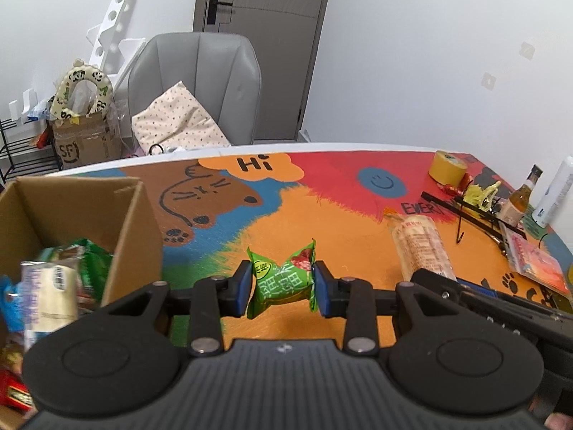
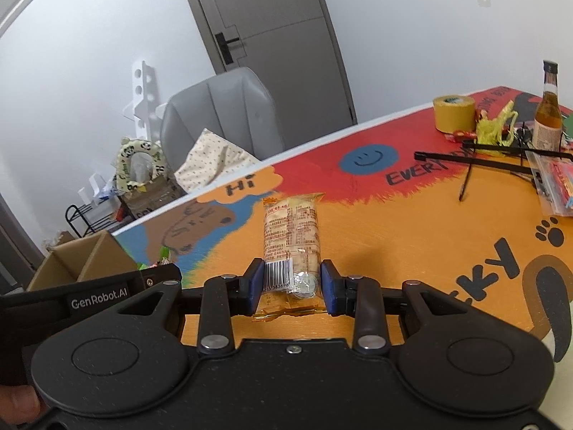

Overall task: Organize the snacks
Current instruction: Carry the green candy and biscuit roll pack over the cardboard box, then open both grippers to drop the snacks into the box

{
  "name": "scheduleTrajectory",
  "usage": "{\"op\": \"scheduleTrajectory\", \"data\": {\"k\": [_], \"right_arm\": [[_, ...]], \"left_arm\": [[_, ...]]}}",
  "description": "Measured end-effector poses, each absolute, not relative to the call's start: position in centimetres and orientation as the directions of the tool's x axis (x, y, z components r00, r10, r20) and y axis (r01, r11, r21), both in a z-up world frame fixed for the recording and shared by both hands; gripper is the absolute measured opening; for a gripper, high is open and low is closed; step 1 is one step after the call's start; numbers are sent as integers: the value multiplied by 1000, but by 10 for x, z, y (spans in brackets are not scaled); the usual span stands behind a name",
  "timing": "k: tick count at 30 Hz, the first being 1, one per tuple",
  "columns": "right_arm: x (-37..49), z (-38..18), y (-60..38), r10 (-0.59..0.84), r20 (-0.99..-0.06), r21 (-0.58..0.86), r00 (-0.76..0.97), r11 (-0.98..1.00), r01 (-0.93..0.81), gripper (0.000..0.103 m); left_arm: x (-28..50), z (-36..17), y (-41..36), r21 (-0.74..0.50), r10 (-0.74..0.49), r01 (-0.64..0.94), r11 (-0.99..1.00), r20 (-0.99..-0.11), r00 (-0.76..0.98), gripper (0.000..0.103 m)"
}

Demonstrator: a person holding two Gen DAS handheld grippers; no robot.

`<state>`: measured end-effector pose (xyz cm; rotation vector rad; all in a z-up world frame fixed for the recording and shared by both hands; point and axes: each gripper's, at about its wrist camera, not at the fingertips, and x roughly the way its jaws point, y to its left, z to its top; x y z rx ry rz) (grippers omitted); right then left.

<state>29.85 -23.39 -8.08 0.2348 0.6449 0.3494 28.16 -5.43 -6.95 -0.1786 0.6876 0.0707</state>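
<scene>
left wrist view: left claw (image 1: 283, 288) clamped on a green snack packet (image 1: 281, 279), blue pads pinching it at both sides, held at lower centre of the frame above the painted bench (image 1: 322, 222). open cardboard box (image 1: 71, 215) at the left edge, filled with more wrapped snacks (image 1: 53, 286). long clear cracker pack (image 1: 422, 247) at right of centre, its near end hidden behind the black body of the other tool. roll of yellow tape (image 1: 447, 168), a small brown bottle (image 1: 521, 197) and a flat pink packet (image 1: 537, 261) toward the upper and middle right. grey chair (image 1: 200, 82) with a dotted cushion (image 1: 175, 118) behind the bench, upper centre.

right wrist view: right claw (image 2: 292, 286) closed on the near end of the cracker pack (image 2: 290, 240), pads against both sides by the barcode, pack stretching away toward mid-frame, off the bench (image 2: 412, 243). cardboard box (image 2: 82, 261) at middle left, partly hidden behind the other tool. tape roll (image 2: 453, 114) and bottle (image 2: 548, 114) at upper right, with black rods (image 2: 476, 159) lying crossed just below them.
</scene>
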Motion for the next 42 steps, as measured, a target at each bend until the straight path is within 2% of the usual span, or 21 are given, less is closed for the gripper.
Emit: {"op": "scheduleTrajectory", "data": {"k": [9,29,42], "right_arm": [[283,-59,-216,452,-504,342,736,887,-310,32],[263,-37,-159,539,-469,337,700,842,-422,32],[249,-36,-111,584,-478,327,656,812,-484,32]], "left_arm": [[257,-48,-31,-151,3,-118,981,-601,799,35],[208,-24,45,-151,55,-177,973,-591,805,35],[179,-36,101,-181,89,-251,951,-618,781,35]]}}
